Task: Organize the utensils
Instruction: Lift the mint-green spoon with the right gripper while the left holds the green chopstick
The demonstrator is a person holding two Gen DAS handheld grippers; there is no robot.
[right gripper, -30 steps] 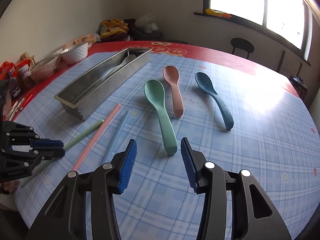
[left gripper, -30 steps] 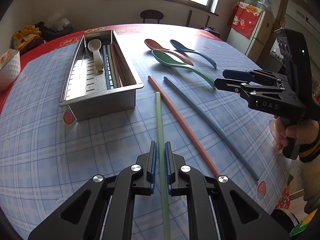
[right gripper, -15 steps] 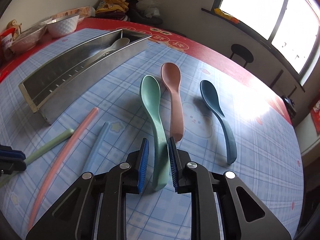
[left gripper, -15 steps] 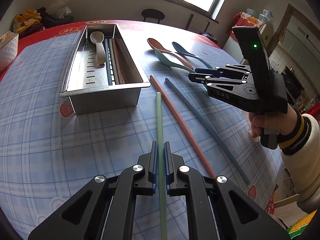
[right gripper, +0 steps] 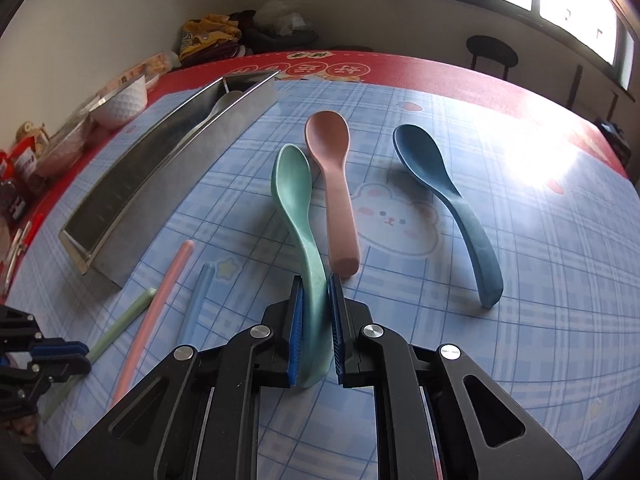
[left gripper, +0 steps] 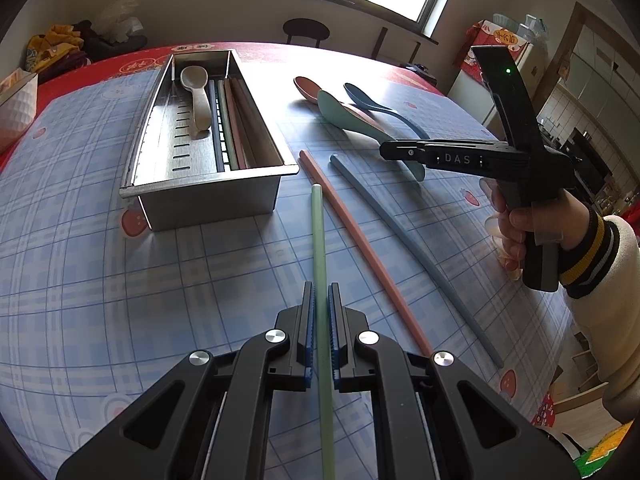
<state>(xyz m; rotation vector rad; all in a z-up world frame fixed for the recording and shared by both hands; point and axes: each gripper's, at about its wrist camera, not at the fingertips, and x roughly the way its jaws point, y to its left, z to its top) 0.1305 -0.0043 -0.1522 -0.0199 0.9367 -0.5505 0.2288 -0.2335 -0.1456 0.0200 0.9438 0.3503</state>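
Note:
My left gripper [left gripper: 320, 292] is shut on a green chopstick [left gripper: 318, 232] that points toward the metal tray [left gripper: 208, 196]. A pink chopstick [left gripper: 360, 248] and a blue chopstick [left gripper: 412, 240] lie on the cloth to its right. My right gripper [right gripper: 316, 284] is closing on the handle of the green spoon [right gripper: 294, 184], and both pads touch it. Beside that spoon lie a pink spoon [right gripper: 332, 168] and a blue spoon [right gripper: 440, 184]. Inside the tray are a white spoon [left gripper: 198, 96] and several chopsticks [left gripper: 230, 120].
A white bowl [right gripper: 120, 104] and snack packets stand along the table's left edge in the right wrist view. A stool [left gripper: 306, 32] stands beyond the far edge. The table's right edge runs close behind the hand holding the right gripper [left gripper: 390, 149].
The right gripper came forward and down over the green spoon's handle, and its jaws went from wide apart to closed on it. The left gripper kept its hold on the green chopstick.

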